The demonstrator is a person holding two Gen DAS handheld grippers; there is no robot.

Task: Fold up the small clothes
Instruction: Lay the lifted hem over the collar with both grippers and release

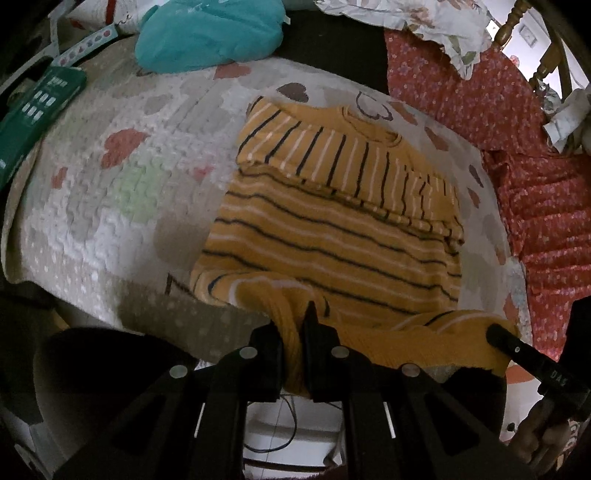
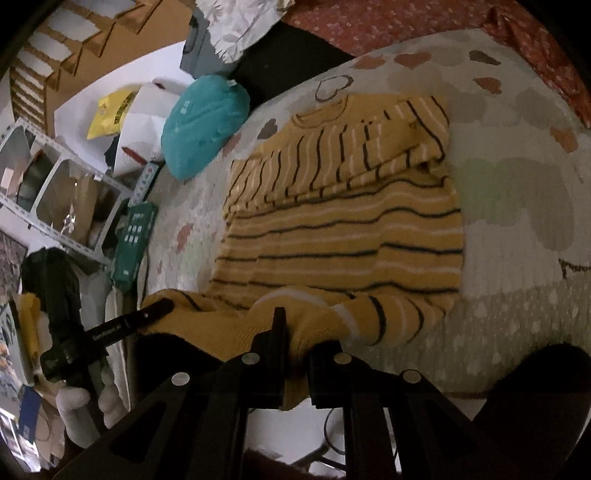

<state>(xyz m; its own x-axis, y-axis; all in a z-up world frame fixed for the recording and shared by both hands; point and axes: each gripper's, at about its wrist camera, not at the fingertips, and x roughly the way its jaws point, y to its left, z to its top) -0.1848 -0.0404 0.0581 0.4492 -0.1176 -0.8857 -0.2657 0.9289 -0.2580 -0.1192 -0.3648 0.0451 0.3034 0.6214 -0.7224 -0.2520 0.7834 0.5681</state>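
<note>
Mustard-yellow knit sweater with dark and white stripes (image 1: 332,229) is spread on the pale heart-print quilt (image 1: 110,192), sleeves folded across its chest. Left tool (image 1: 293,332) is clamped on the sweater's near hem, and the right tool (image 2: 295,332) is clamped on the same hem further along, bunching it up. Teal fabric bundle (image 1: 207,33) sits past the collar.
</note>
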